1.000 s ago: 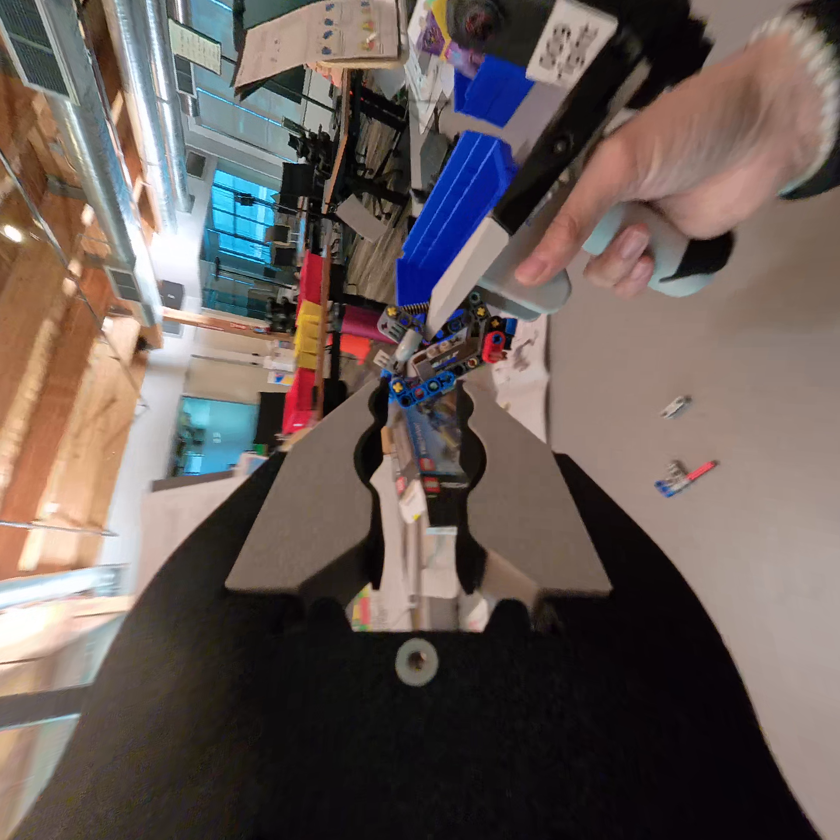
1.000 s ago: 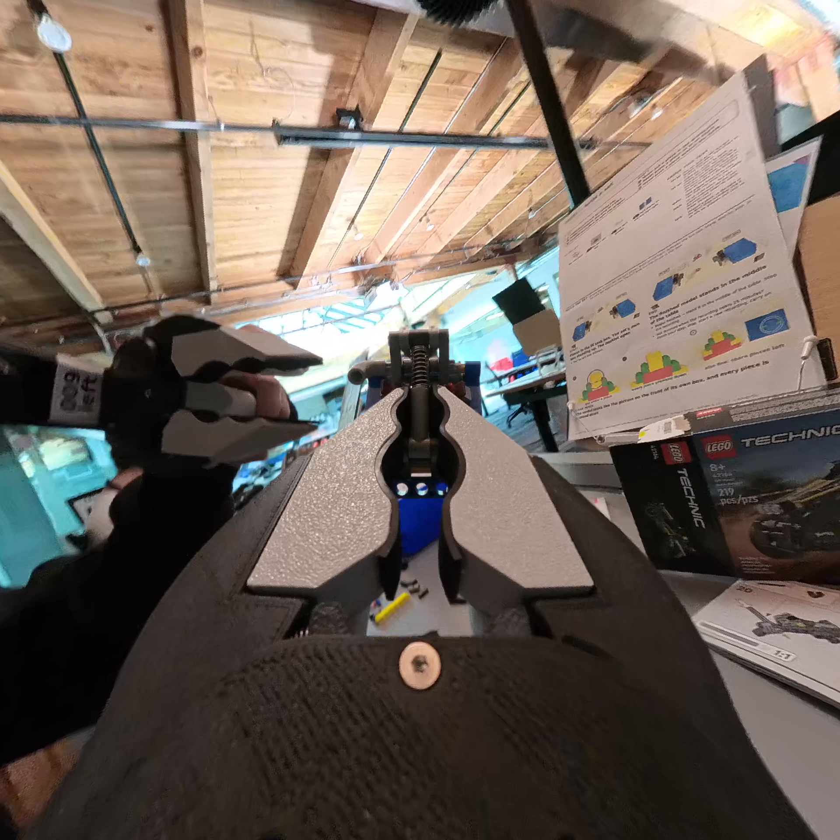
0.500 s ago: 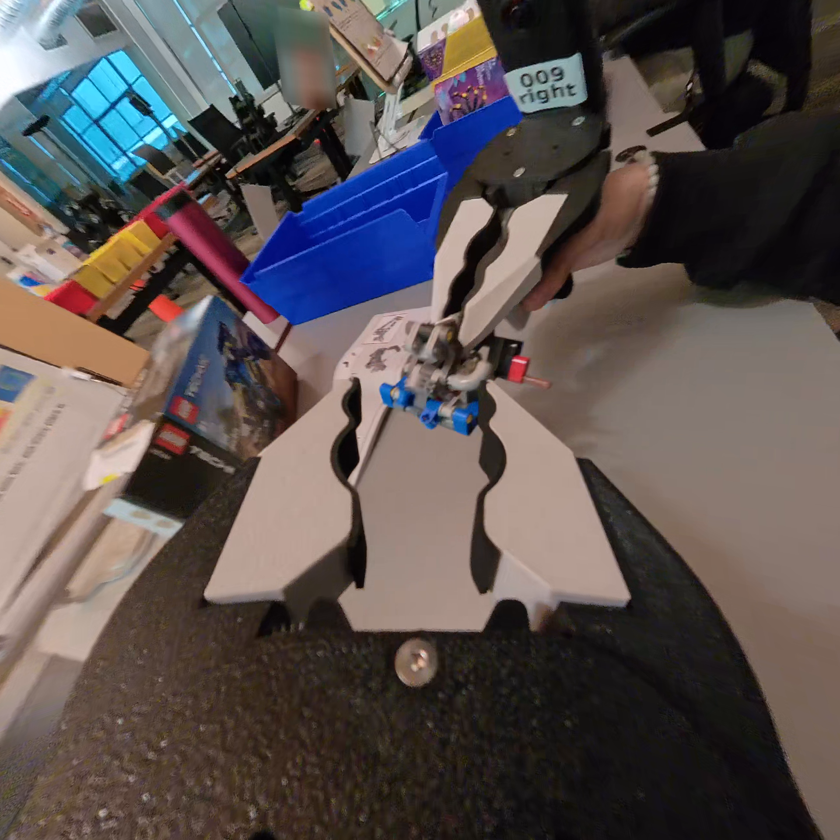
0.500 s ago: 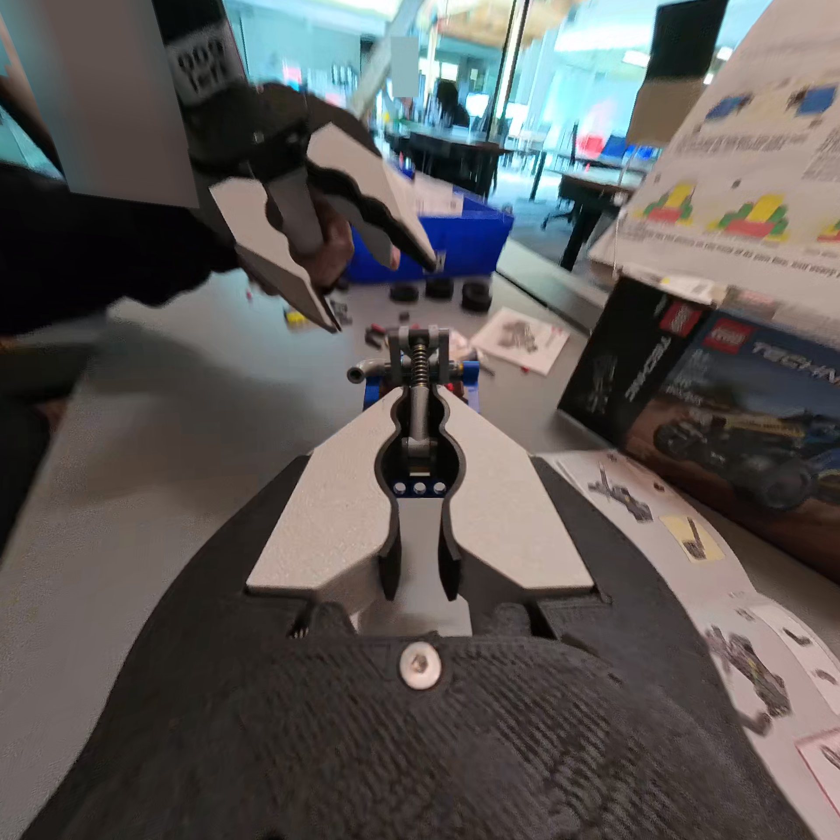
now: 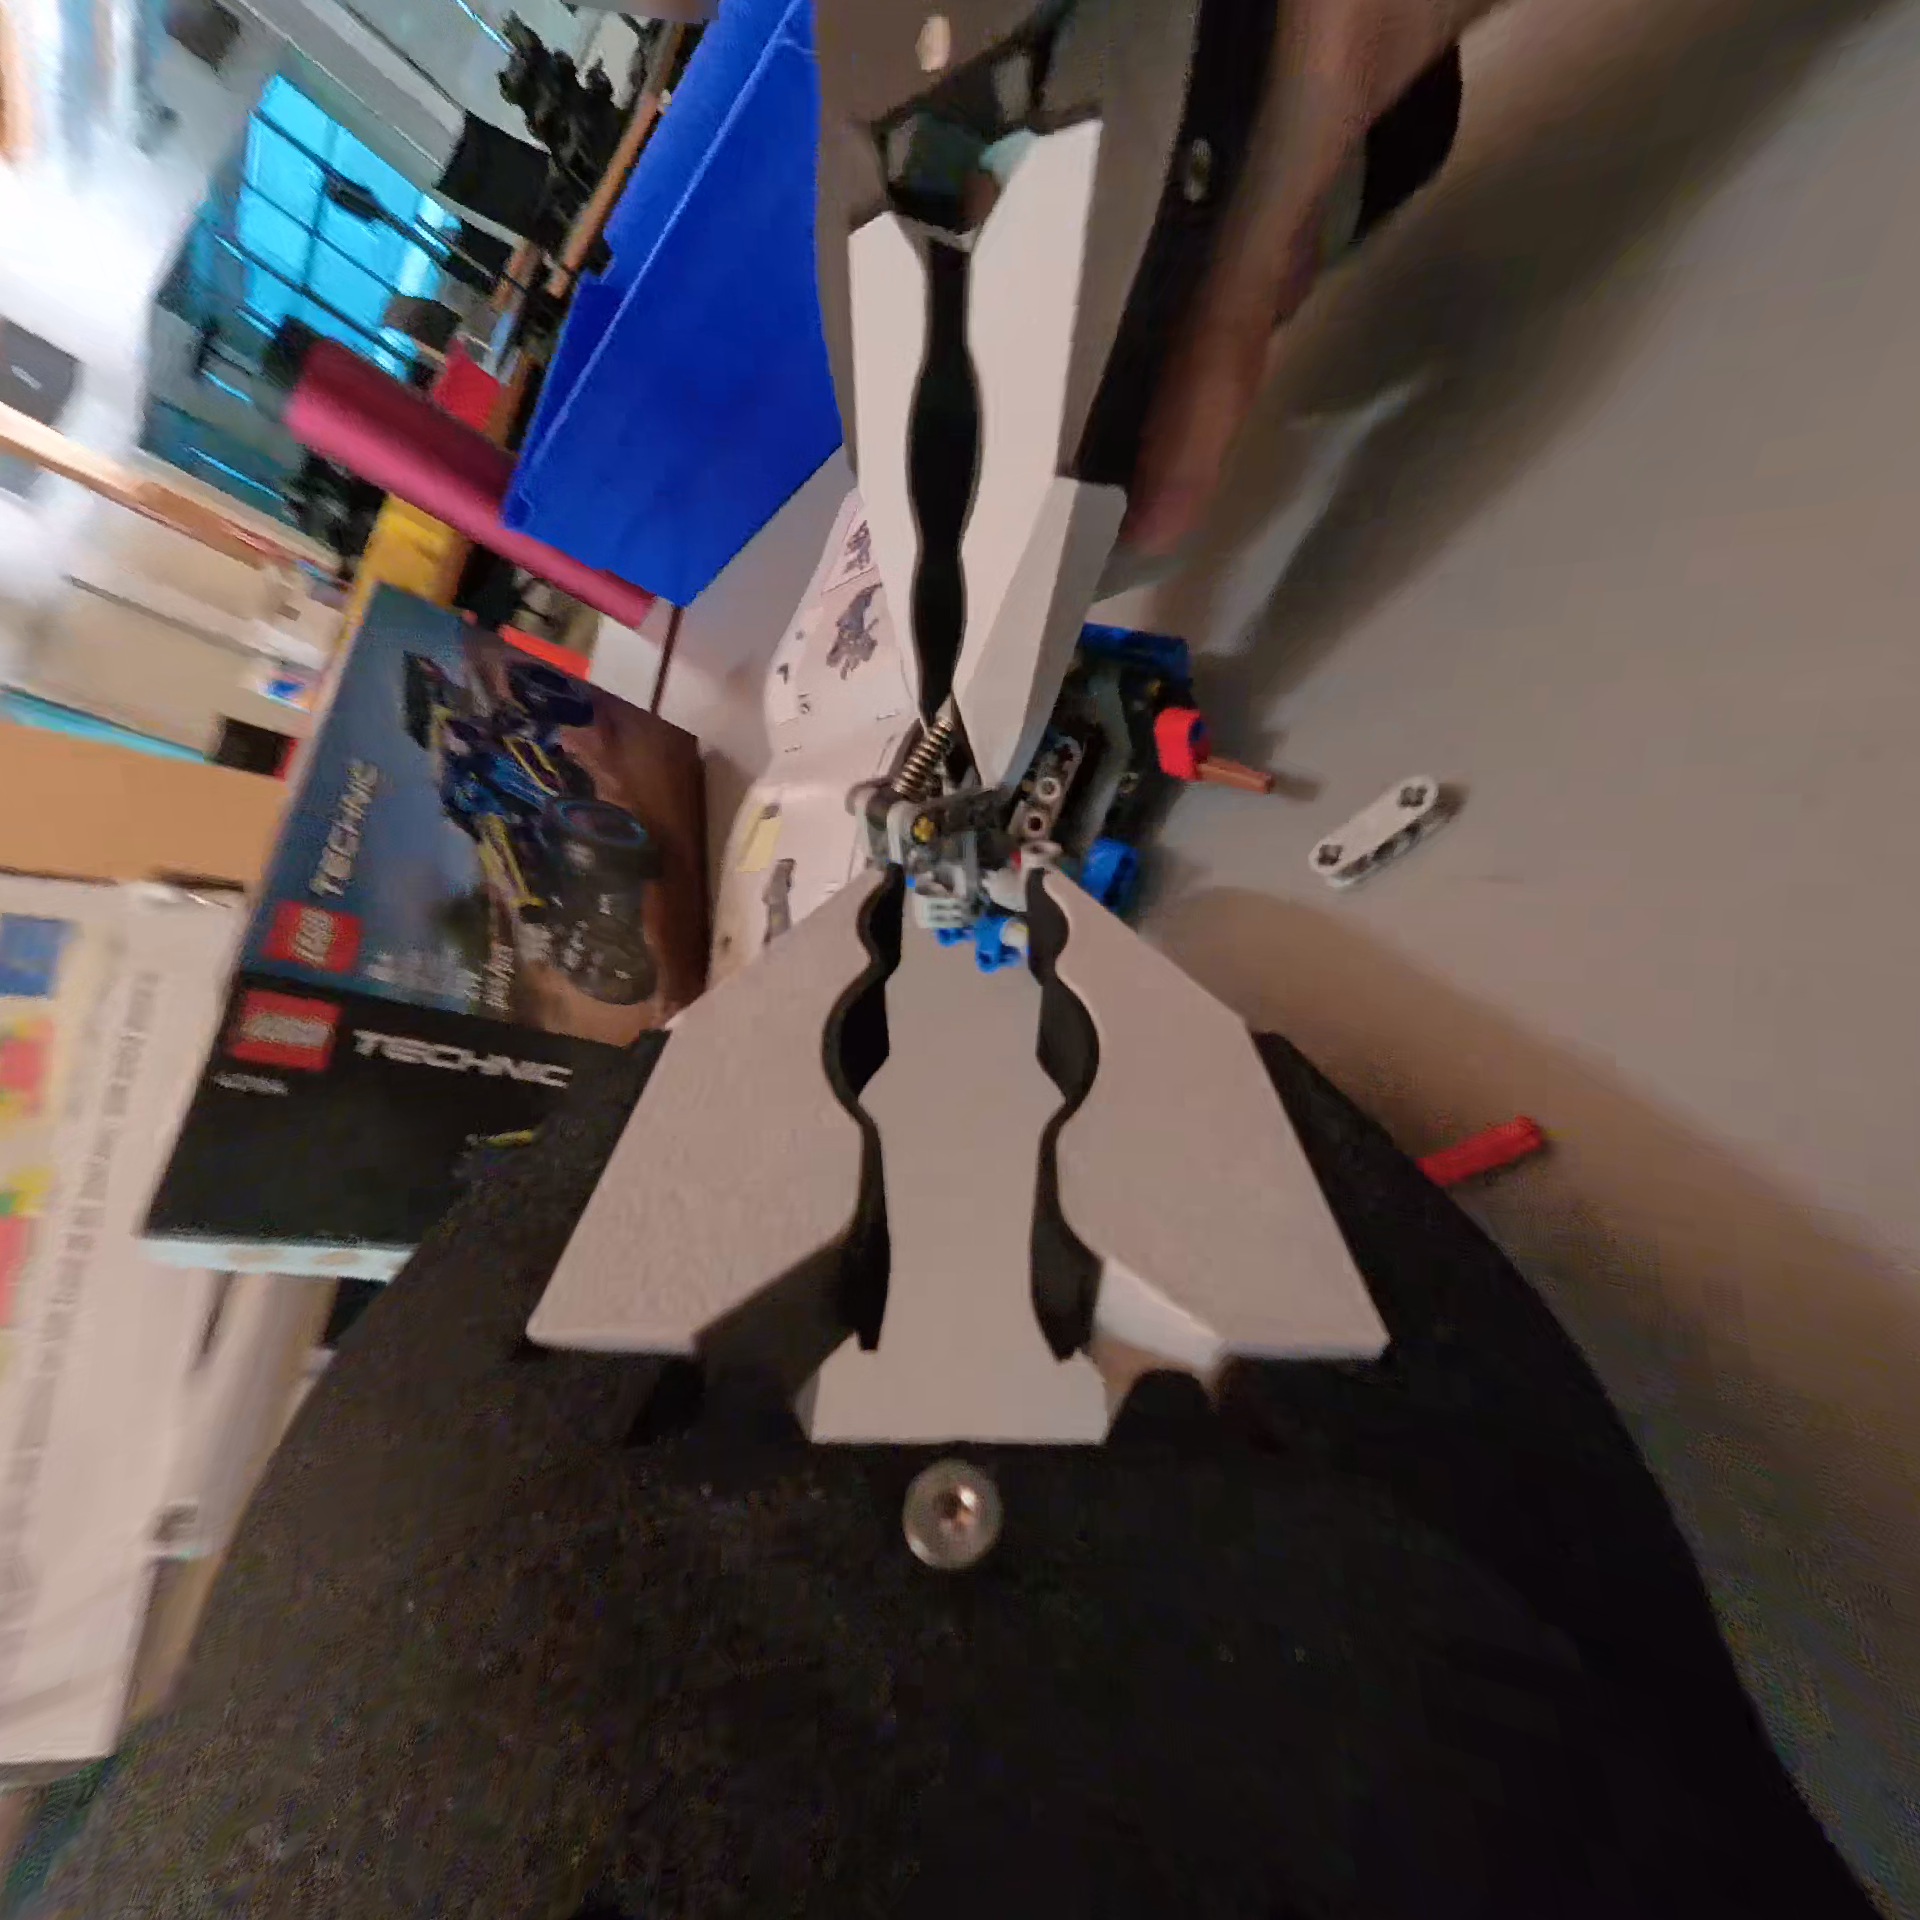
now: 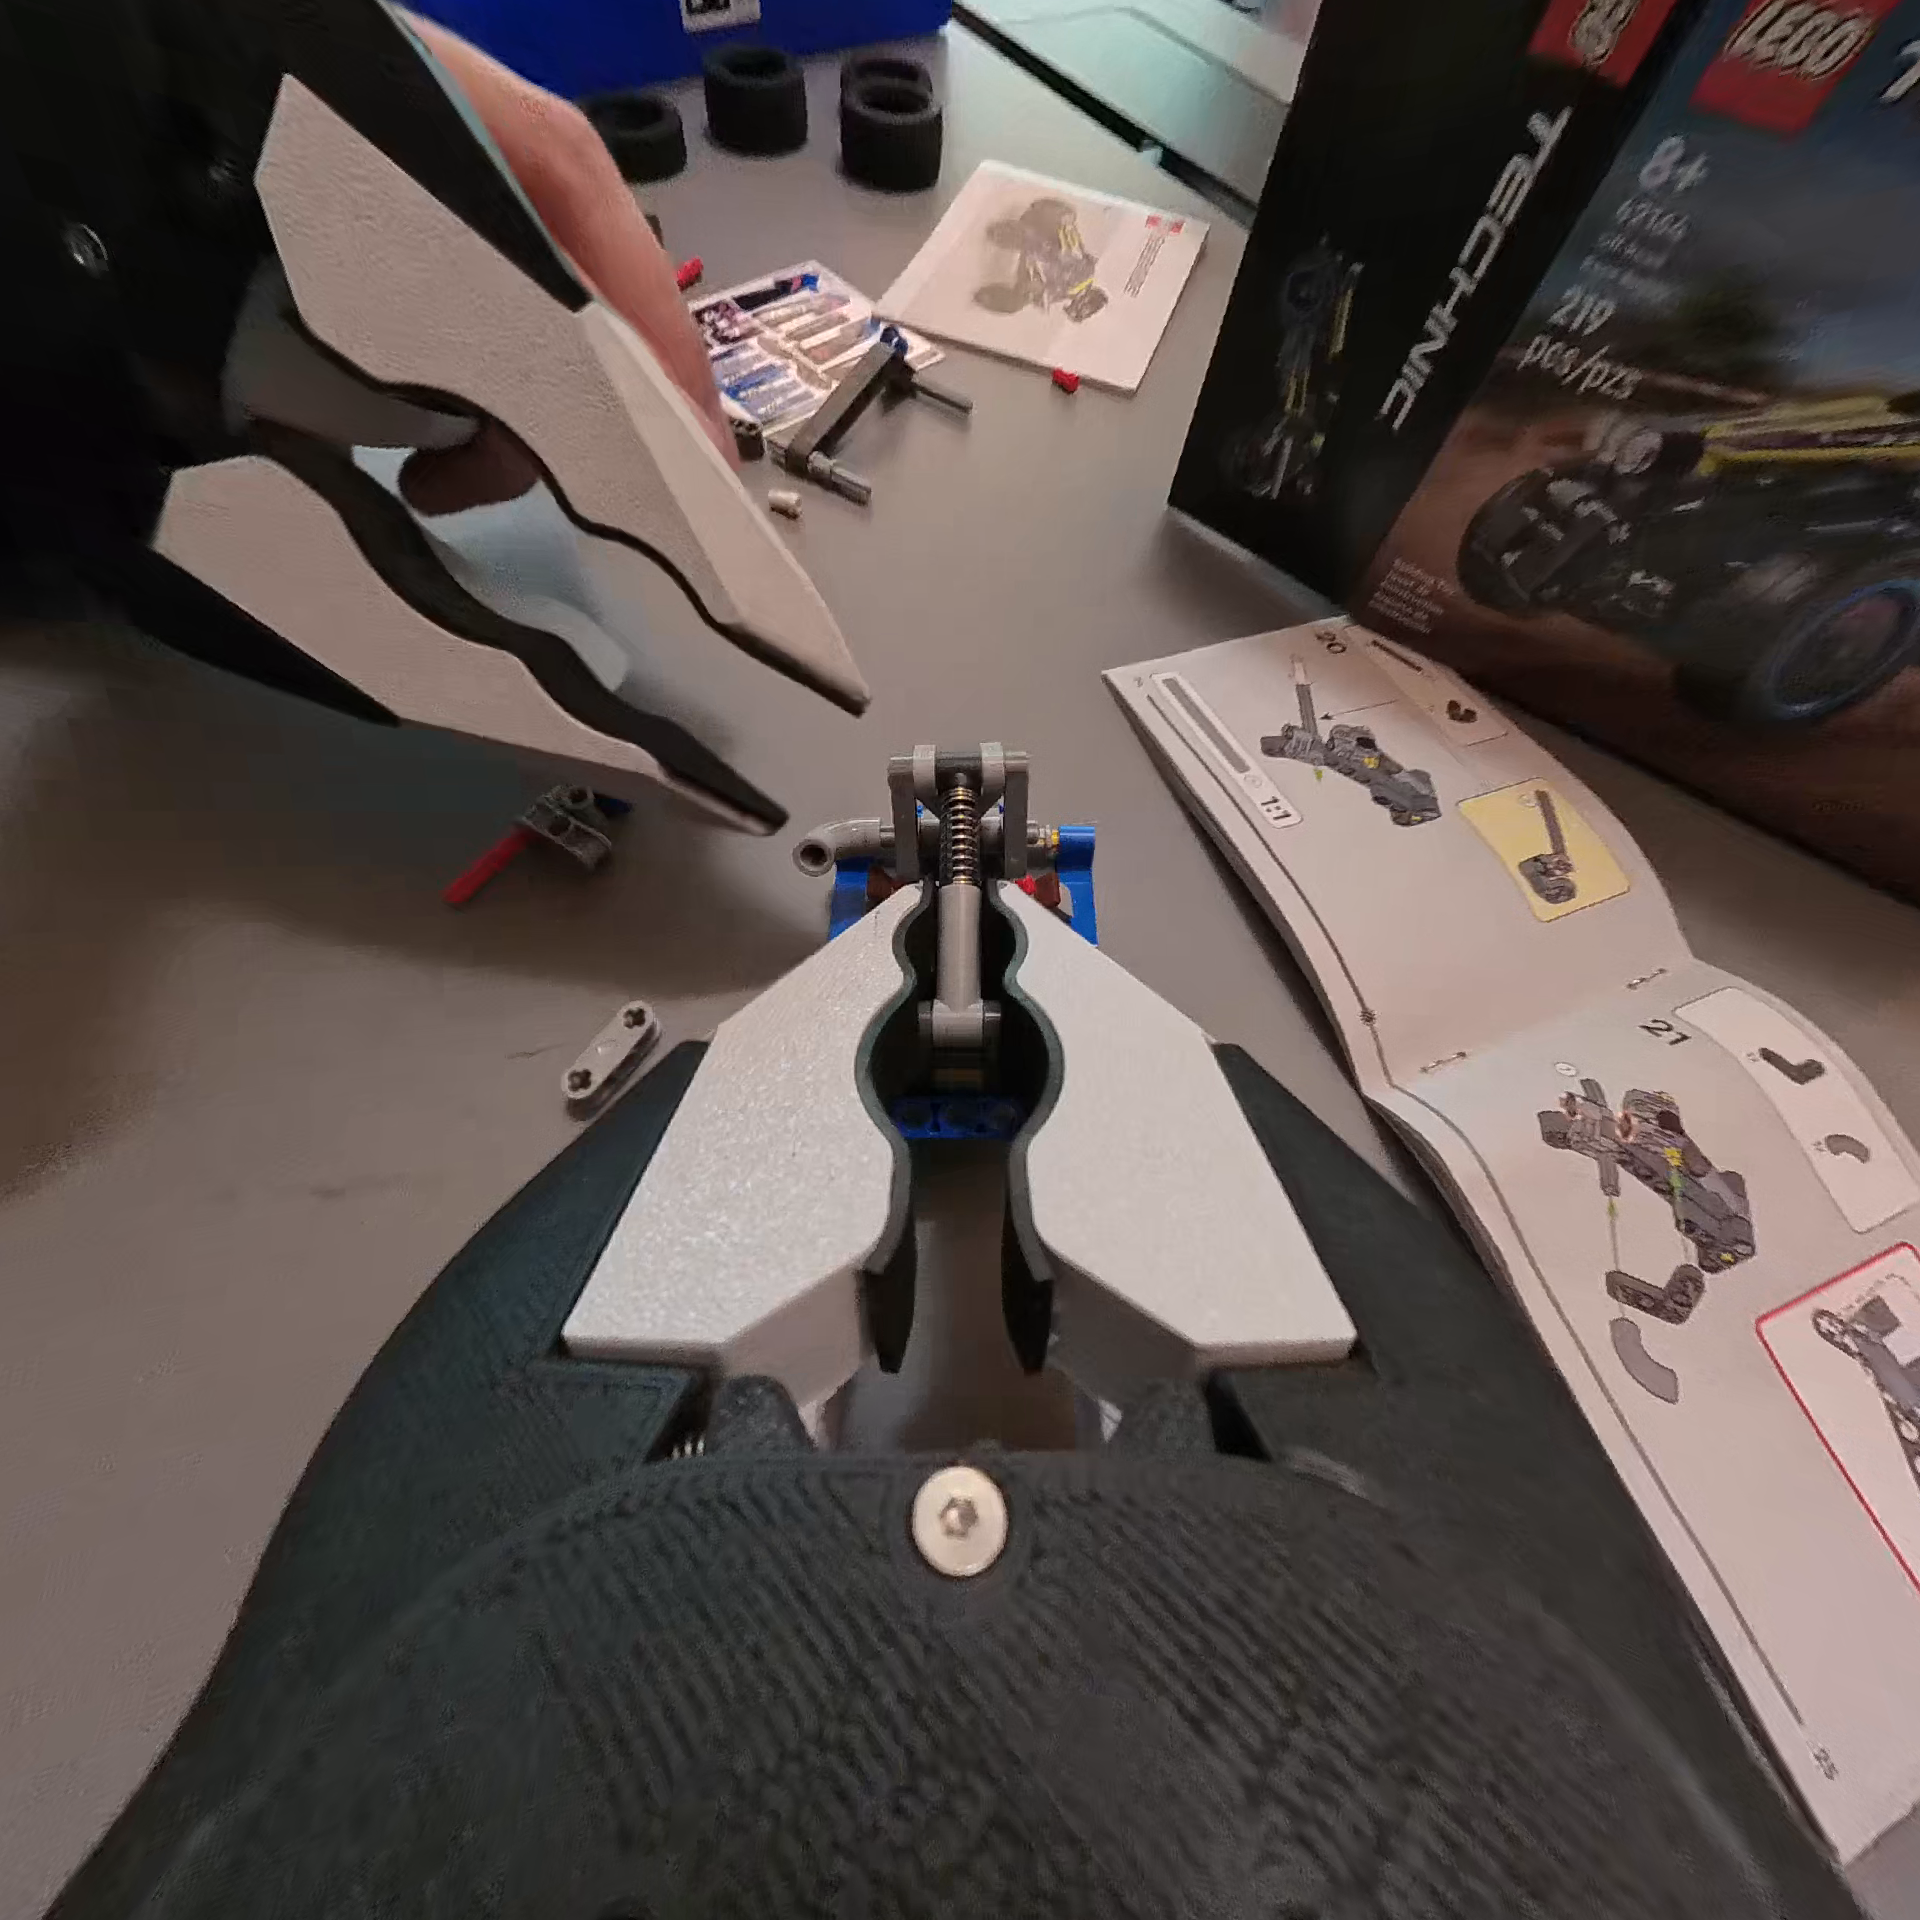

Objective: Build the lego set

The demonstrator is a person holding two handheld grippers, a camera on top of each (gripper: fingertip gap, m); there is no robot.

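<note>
Grey table around clamped model

Grey shock absorber with a metallic coil spring, blue frame behind it, pale grey tongs with black inner pads, red axle, black tyres, grey surface, blue bin

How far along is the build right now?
Done: a blue-and-grey chassis with a spring strut stands assembled. In hand: the right gripper clamps the spring strut; the left gripper is open beside it, empty. Left: tyres, a grey link and a red axle piece lie loose on the table.
</note>
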